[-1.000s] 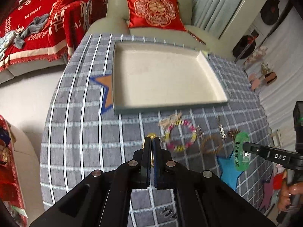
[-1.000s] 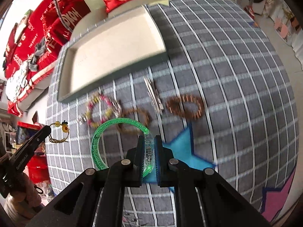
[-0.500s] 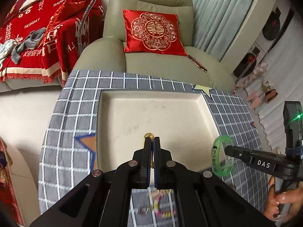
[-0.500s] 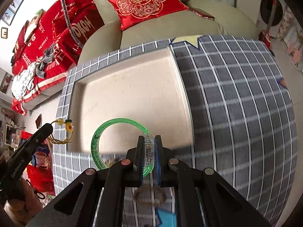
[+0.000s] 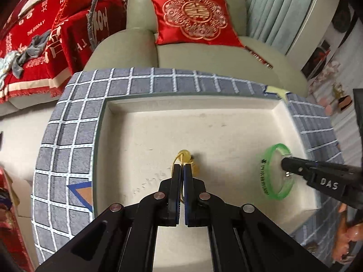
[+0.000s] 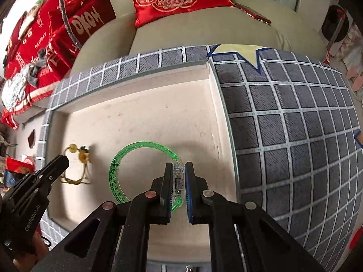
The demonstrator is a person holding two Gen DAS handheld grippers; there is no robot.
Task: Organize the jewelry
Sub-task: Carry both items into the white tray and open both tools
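A shallow cream tray [image 5: 226,113] [image 6: 158,90] lies on the grey checked tablecloth. My left gripper [image 5: 182,166] [image 6: 64,159] is shut on a thin yellow cord bracelet with pale beads [image 5: 185,154] [image 6: 78,158], hanging just above the tray's middle floor. My right gripper [image 6: 178,164] [image 5: 284,161] is shut on the clear clasp of a translucent green bangle [image 6: 118,170] [image 5: 275,170], low over the tray's right half. The two grippers stand side by side over the tray. The other jewelry on the table is out of view behind the grippers.
A grey-green armchair [image 5: 204,54] with a red embroidered cushion [image 5: 195,18] stands just beyond the table's far edge. Red blankets [image 5: 45,34] cover a sofa at the left. The tray's raised rim [image 6: 217,104] borders the cloth on the right. A person's hand [image 5: 349,233] holds the right gripper.
Both grippers have carried their bracelets forward from over the loose jewelry on the cloth to over the tray and come lower. Both stayed shut.
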